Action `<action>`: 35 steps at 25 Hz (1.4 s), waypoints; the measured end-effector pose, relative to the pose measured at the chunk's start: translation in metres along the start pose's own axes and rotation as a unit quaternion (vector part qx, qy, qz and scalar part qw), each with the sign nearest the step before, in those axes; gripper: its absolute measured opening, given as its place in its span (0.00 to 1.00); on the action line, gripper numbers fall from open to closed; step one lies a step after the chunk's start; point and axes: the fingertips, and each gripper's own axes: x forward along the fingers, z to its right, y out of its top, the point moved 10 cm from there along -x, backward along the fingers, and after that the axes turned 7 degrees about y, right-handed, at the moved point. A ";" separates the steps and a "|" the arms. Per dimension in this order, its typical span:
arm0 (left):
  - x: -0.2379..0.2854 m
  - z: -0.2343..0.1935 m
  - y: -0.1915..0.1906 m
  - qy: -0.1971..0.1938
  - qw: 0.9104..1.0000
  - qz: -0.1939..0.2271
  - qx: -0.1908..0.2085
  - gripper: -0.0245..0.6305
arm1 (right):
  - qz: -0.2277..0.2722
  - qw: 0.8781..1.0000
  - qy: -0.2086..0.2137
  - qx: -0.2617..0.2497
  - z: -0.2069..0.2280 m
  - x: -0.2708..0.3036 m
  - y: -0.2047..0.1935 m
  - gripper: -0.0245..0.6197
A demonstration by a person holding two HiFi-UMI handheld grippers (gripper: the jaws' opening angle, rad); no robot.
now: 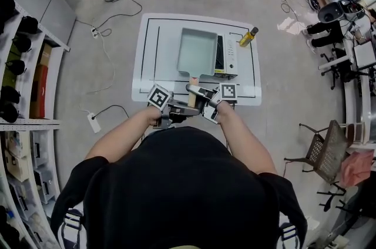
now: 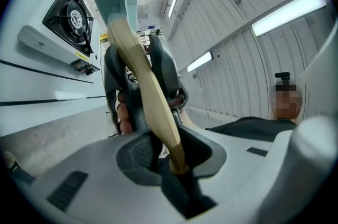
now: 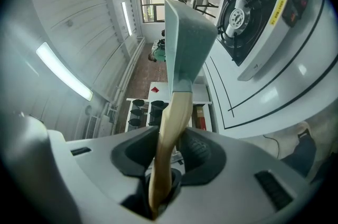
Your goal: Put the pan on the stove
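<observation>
We see both bare forearms reaching forward and drawing together at the near edge of the white table. The left gripper and the right gripper meet nose to nose there, each rolled onto its side. There are two grippers, one pan, one stove and one yellow bottle with a dark cap, which stands apart just beyond the stove's far right corner. Both pairs of jaws are clamped on the pan's single wooden handle. In the left gripper view the pads pinch the handle's butt end, and in the right gripper view they squeeze the same handle from the other side. From the head view, the pale rectangular pan lies level on the table's middle, its right rim against the stove's dark edge. We cannot tell whether it rests on the stove or only beside it. Only the head view shows the bottle and the whole table. Only the gripper views show the pan edge-on and the one round fan set in the stove's dark face. The left gripper view alone also catches the other gripper and its hand's fingers behind the handle.
</observation>
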 end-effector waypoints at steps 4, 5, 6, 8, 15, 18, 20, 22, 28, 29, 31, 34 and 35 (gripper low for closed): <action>-0.010 -0.002 0.008 0.011 1.000 -0.011 0.027 0.19 | 0.006 1.000 0.003 0.002 0.000 0.009 0.002 0.23; -0.012 -0.002 0.010 0.014 0.999 -0.014 0.031 0.19 | 0.009 1.000 0.003 0.002 0.001 0.011 0.002 0.23; -0.014 -0.002 0.011 0.013 0.999 -0.016 0.027 0.19 | 0.011 1.000 0.003 0.002 0.001 0.013 0.003 0.23; -0.016 -0.003 0.011 0.005 1.000 -0.019 0.017 0.19 | 0.016 1.000 0.003 0.006 0.002 0.015 0.003 0.23; -0.020 -0.003 0.017 0.010 0.999 -0.030 0.032 0.19 | 0.023 1.000 0.000 0.003 0.002 0.017 0.005 0.23; -0.025 -0.003 0.021 0.008 0.999 -0.031 0.044 0.19 | 0.028 1.000 0.003 0.000 0.001 0.022 0.007 0.23; -0.025 -0.002 0.022 0.010 0.999 -0.033 0.041 0.19 | 0.029 1.000 0.006 -0.003 0.000 0.023 0.008 0.23; -0.023 -0.002 0.021 0.006 0.999 -0.032 0.026 0.19 | 0.032 0.999 0.010 -0.002 -0.001 0.022 0.008 0.23; -0.017 -0.004 0.026 -0.005 0.999 -0.035 0.014 0.19 | 0.040 0.999 0.010 -0.003 0.001 0.016 0.014 0.23; -0.017 -0.004 0.027 -0.003 0.999 -0.037 0.020 0.19 | 0.040 0.999 0.010 -0.002 0.001 0.016 0.014 0.23; -0.017 -0.007 0.029 0.001 0.999 -0.037 0.023 0.19 | 0.040 0.999 0.011 0.001 0.001 0.015 0.016 0.23; -0.012 -0.010 0.033 0.004 0.999 -0.035 0.018 0.19 | 0.039 0.999 0.012 -0.001 0.003 0.011 0.022 0.23; -0.010 -0.010 0.034 0.004 0.999 -0.035 0.018 0.19 | 0.038 0.999 0.013 0.001 0.003 0.009 0.023 0.23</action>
